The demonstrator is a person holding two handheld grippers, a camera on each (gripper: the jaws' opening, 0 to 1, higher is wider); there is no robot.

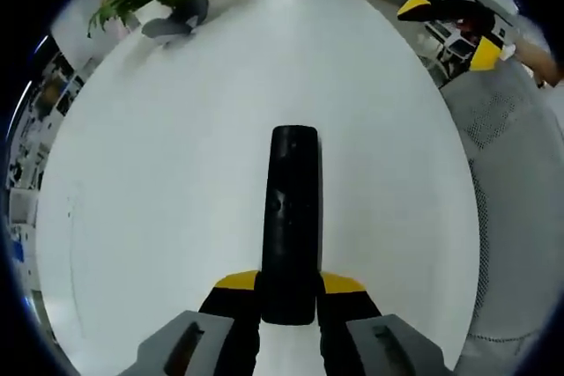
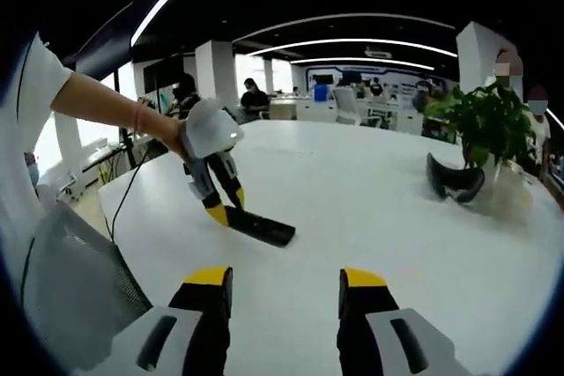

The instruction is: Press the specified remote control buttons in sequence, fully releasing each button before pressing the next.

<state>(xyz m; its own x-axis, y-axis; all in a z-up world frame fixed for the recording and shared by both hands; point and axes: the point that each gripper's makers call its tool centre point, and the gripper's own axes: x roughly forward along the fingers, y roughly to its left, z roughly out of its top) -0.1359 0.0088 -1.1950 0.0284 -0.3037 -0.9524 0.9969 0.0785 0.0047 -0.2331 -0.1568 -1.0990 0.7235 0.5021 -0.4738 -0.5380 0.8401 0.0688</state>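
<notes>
The left gripper (image 1: pixel 289 292) has its jaws clamped on the near end of the long black plastic remote control (image 1: pixel 291 217), holding it steady above the white counter (image 1: pixel 159 173). The right gripper (image 2: pixel 286 292), jaws apart, waits nearby, probably to press buttons.

At the bottom of the frame the right tool (image 2: pixel 286 292) stands with jaws apart over the white counter (image 2: pixel 370 209). Left of centre, the left tool (image 2: pixel 225 209) grips a black remote control (image 2: pixel 262 226). A potted plant (image 2: pixel 485 125) sits at the right.
</notes>
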